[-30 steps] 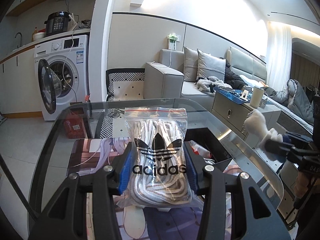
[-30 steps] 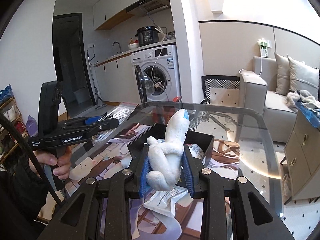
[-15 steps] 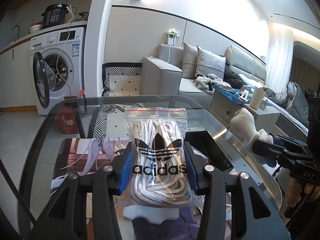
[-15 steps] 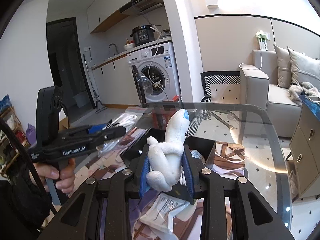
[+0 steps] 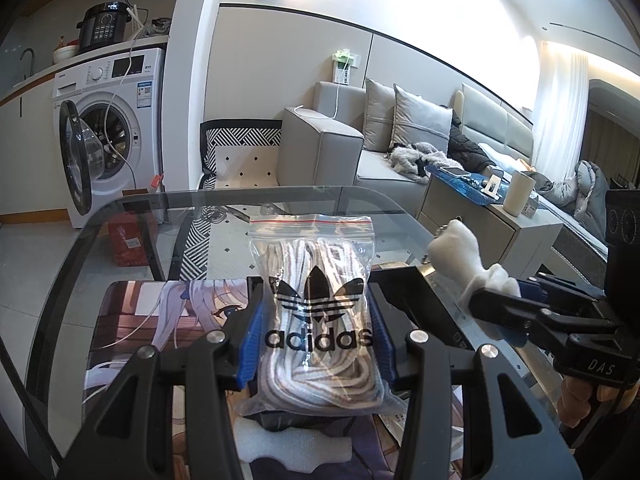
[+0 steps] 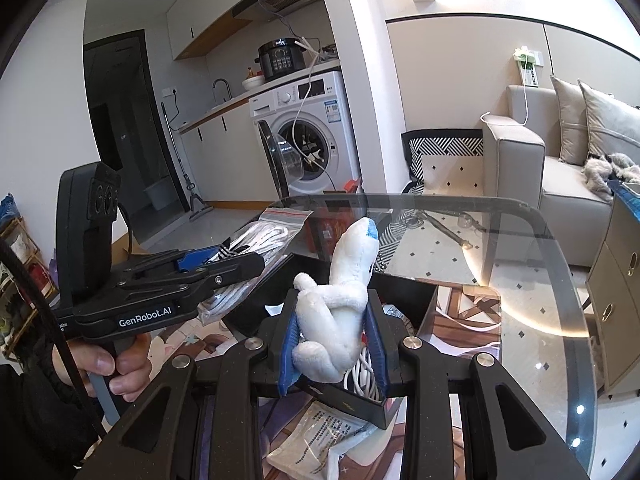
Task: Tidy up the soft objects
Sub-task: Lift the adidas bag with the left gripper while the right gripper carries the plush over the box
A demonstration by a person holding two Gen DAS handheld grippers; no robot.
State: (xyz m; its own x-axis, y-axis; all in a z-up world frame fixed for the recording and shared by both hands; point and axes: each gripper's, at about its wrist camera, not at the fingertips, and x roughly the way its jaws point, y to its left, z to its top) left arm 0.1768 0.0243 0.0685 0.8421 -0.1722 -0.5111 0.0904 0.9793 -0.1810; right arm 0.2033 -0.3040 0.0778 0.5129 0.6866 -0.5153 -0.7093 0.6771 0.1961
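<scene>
**Two grippers, two soft things held over the glass table**

Two grips are showing. At lower centre of the left wrist view, the left gripper [image 5: 316, 336] is clamping a clear zip bag of white laces [image 5: 314, 312] above the glass table [image 5: 132, 216]. At lower centre of the right wrist view, the right gripper [image 6: 334, 346] is pinching a white plush toy [image 6: 340, 304] over a black box [image 6: 404, 300].
</scene>
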